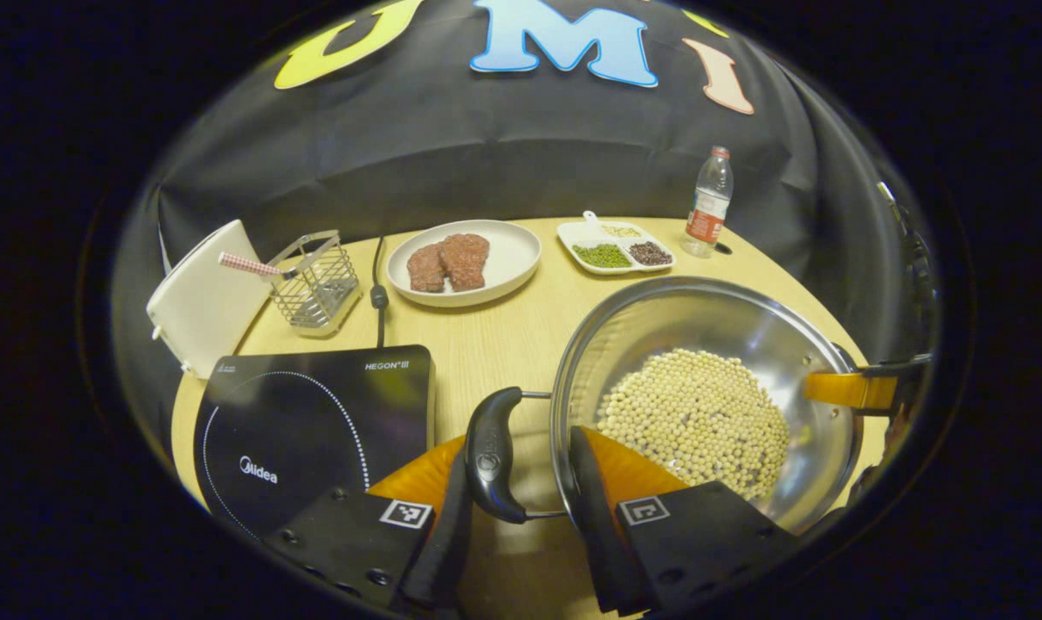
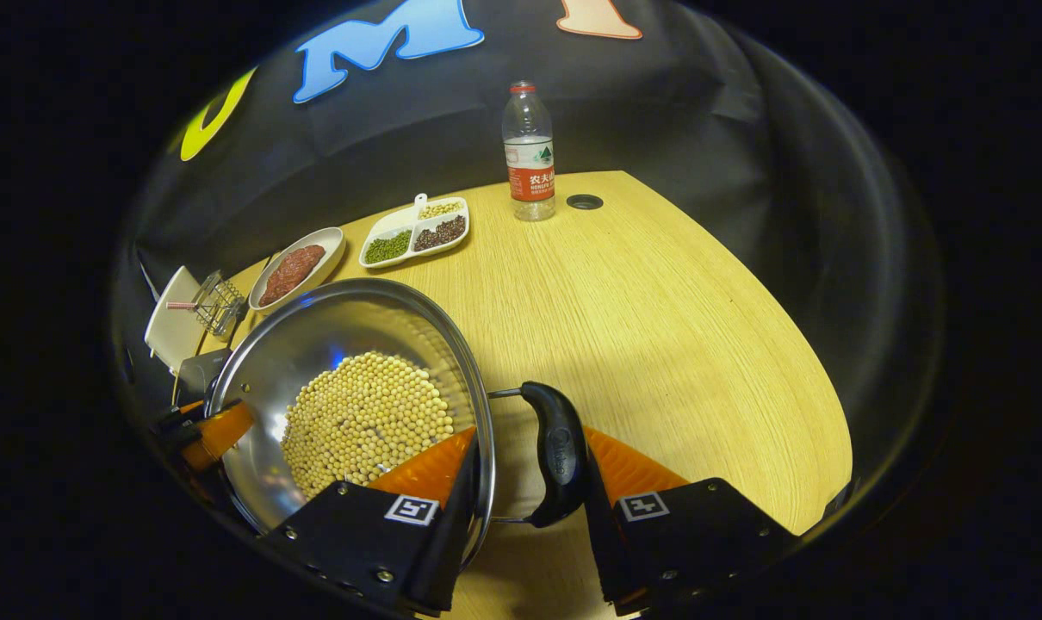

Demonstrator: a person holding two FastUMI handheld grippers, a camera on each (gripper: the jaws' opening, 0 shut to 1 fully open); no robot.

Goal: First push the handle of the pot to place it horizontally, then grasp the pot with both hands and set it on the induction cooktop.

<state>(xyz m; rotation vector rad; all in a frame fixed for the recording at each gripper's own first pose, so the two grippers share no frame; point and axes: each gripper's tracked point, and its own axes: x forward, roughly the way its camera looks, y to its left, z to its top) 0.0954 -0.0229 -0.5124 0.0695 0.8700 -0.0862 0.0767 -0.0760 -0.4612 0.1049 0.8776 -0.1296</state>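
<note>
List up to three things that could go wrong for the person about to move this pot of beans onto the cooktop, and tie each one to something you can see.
1. The pot is loaded with loose beans; any tilt in the lift could spill them.
2. The left gripper and right gripper each straddle a slim side handle and the rim; uneven closing could let it slip.
3. The induction cooktop sits close beside the pot, so a low carry might clip its edge.

Left tool point(image 1: 521, 508) astride pot point(image 1: 702, 344) handle point(image 1: 493, 452), beside cooktop point(image 1: 314, 422).
</note>
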